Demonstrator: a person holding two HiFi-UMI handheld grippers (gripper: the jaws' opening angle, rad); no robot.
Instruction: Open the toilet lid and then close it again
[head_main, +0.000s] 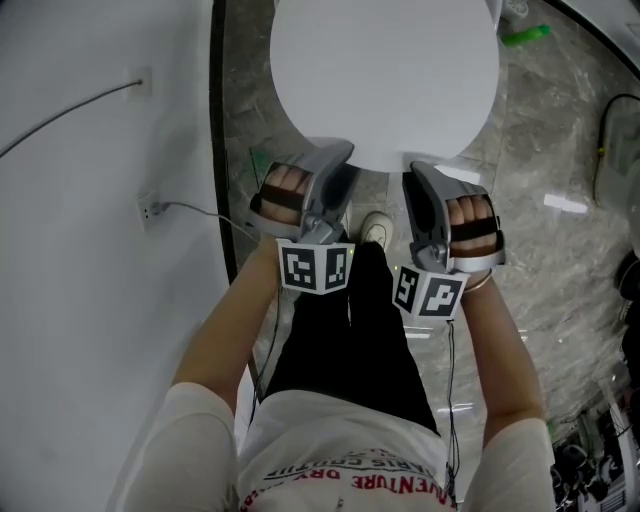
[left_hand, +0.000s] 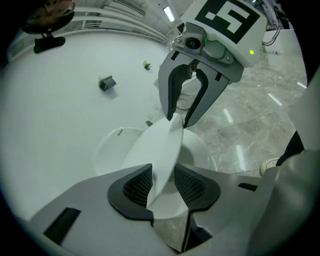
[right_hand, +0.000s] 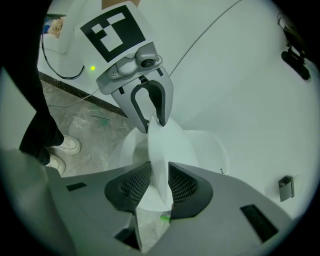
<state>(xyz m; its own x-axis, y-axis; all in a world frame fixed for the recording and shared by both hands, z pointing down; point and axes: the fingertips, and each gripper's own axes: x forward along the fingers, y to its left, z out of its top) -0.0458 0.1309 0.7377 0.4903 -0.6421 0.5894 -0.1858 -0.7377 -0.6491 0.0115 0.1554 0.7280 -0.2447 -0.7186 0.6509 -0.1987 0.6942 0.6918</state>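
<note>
the toilet lid lies straight ahead of the person, its front rim lifted clear of the bowl but far from upright, so the opening half of the task looks barely begun. the left tongs have the rim between their ribbed pads, set wide and closed on it. the lid sits hard against one pad and only meets the tip of the other, so that hold looks the lighter of the two. the right tongs are closed on the same rim just beside them, and there the lid fills the gap between the pads. both pairs bite only the front edge, a shallow hold on smooth plastic. the sound way on is probably to raise the two hands together and level, so the lid does not twist between them. the hands should follow the curve the rim must sweep about its hinge at the back, which no view shows, rather than pulling straight up. the wrists should tip as the lid tilts, so the pads stay flat on it. squeezing harder would gain little. slowing near upright should stop the lid from knocking whatever stands behind it.
</note>
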